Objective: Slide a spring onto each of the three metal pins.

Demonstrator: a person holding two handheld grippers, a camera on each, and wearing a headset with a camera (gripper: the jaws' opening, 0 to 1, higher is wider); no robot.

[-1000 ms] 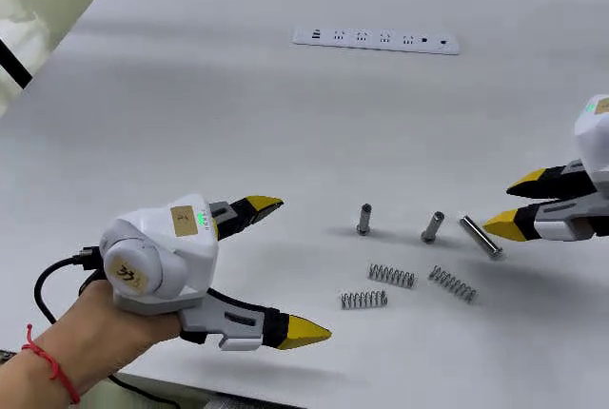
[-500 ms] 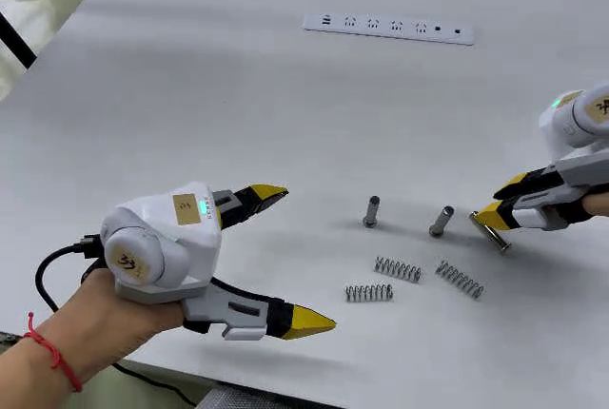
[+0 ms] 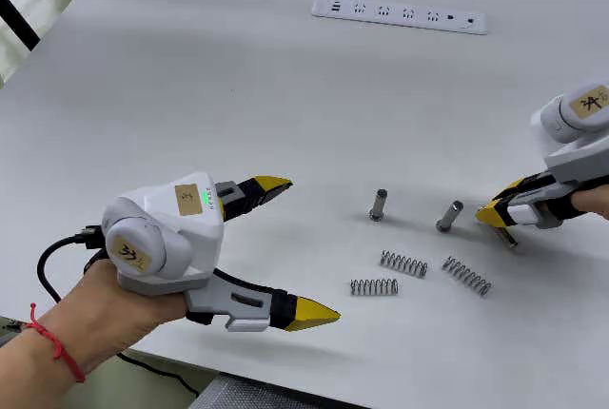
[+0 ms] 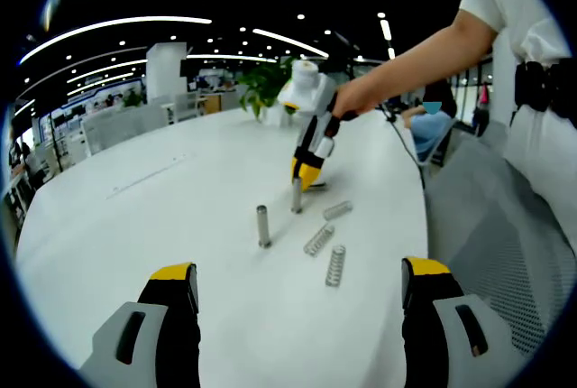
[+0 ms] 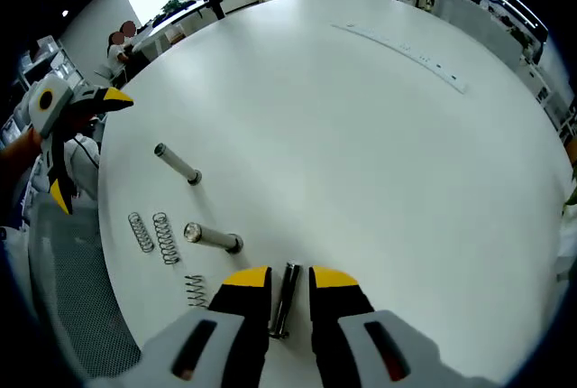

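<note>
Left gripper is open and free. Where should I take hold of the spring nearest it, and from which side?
Grip the nearest spring across its coils near the middle, bringing the left gripper down from above. The spring lies flat on the table and points roughly along the gripper's reach, so the open jaws can straddle it, probably leaving both ends free.

Your white surface (image 3: 190,95) held a pwr strip (image 3: 398,14), 2 upright pins (image 3: 379,204) (image 3: 450,215), a 3rd pin (image 5: 282,298) lying flat, & 3 springs (image 3: 374,286) (image 3: 403,263) (image 3: 466,276).

Three pins (image 3: 379,204) (image 3: 449,216) (image 3: 506,236), three springs (image 3: 374,286) (image 3: 403,263) (image 3: 466,276), one power strip (image 3: 398,14), two tongs (image 3: 309,248) (image 3: 493,216)
</note>
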